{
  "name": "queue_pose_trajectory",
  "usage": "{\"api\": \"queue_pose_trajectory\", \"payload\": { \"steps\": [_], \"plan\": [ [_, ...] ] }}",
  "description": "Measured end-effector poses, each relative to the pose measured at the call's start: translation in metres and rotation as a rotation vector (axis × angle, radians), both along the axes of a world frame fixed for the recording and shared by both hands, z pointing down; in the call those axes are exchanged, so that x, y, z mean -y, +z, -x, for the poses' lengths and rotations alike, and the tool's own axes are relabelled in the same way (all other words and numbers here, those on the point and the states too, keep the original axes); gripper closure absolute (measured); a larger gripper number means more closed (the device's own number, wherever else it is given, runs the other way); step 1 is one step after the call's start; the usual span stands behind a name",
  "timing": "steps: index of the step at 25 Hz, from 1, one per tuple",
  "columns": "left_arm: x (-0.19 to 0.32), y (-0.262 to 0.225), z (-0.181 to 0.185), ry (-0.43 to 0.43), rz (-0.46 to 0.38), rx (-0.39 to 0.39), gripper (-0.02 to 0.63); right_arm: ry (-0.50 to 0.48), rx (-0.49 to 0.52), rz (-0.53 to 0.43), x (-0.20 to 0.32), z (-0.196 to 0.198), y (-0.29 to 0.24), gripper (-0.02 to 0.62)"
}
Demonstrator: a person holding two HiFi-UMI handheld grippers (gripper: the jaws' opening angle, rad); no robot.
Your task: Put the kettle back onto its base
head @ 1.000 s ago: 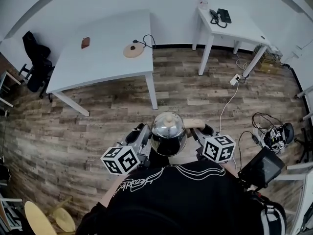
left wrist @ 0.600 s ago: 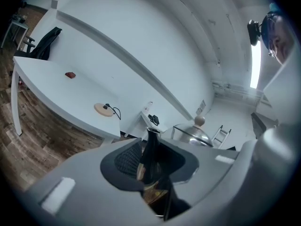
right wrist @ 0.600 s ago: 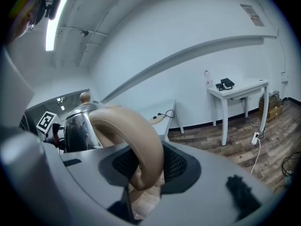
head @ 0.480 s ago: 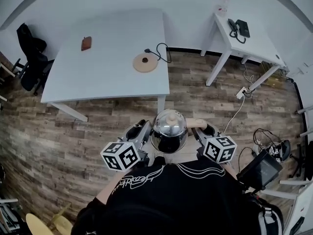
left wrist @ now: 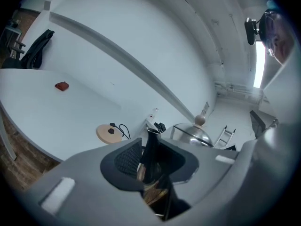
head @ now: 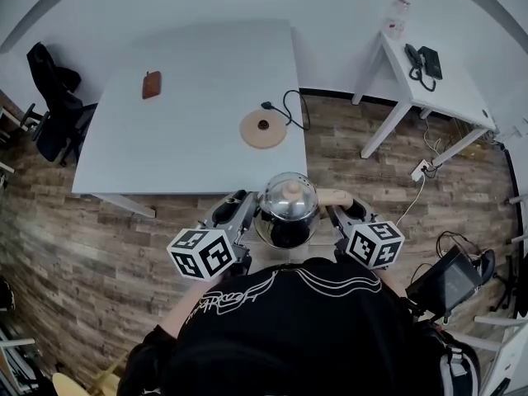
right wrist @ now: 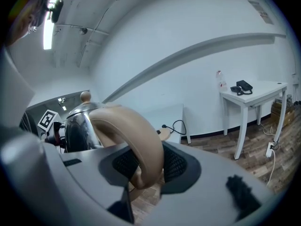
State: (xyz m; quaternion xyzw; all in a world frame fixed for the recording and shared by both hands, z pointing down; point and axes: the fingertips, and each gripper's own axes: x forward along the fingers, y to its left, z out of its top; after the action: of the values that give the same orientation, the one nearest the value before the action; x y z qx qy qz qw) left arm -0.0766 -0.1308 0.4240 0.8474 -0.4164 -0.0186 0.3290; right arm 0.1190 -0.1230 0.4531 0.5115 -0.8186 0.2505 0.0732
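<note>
A shiny steel kettle (head: 286, 211) with a beige knob and a beige handle (right wrist: 136, 145) hangs between my two grippers, just short of the near edge of the white table (head: 190, 130). My left gripper (head: 246, 214) is shut on its dark spout (left wrist: 151, 149). My right gripper (head: 334, 214) is shut on the handle. The round tan base (head: 263, 129) lies on the table near its right end, with a black cord running off it. This base (left wrist: 109, 133) shows ahead in the left gripper view and also past the handle in the right gripper view, base (right wrist: 164, 133).
A small reddish-brown object (head: 151, 84) lies at the far left of the table. To the right stands a small white table (head: 429, 77) with a black phone and a bottle (head: 401, 8). A black chair (head: 51, 106) is at the left, and a power strip (head: 426, 169) lies on the wood floor.
The person has walked toward the white table with the kettle. Table and base now lie much nearer, just ahead of the kettle. Both grips are unchanged.
</note>
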Motion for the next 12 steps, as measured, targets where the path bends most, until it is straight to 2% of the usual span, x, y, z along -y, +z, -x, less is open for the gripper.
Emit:
{"api": "queue_pose_trajectory", "payload": {
  "steps": [6,12],
  "plan": [
    [0.008,0.009,0.002,-0.010,-0.002,0.017,0.513,-0.030,0.007,-0.002,0.010,0.002,0.012,0.471],
    [0.030,0.027,0.003,-0.040,0.039,0.032,0.512,-0.062,0.016,0.020,0.043,0.004,0.030,0.471]
  ]
}}
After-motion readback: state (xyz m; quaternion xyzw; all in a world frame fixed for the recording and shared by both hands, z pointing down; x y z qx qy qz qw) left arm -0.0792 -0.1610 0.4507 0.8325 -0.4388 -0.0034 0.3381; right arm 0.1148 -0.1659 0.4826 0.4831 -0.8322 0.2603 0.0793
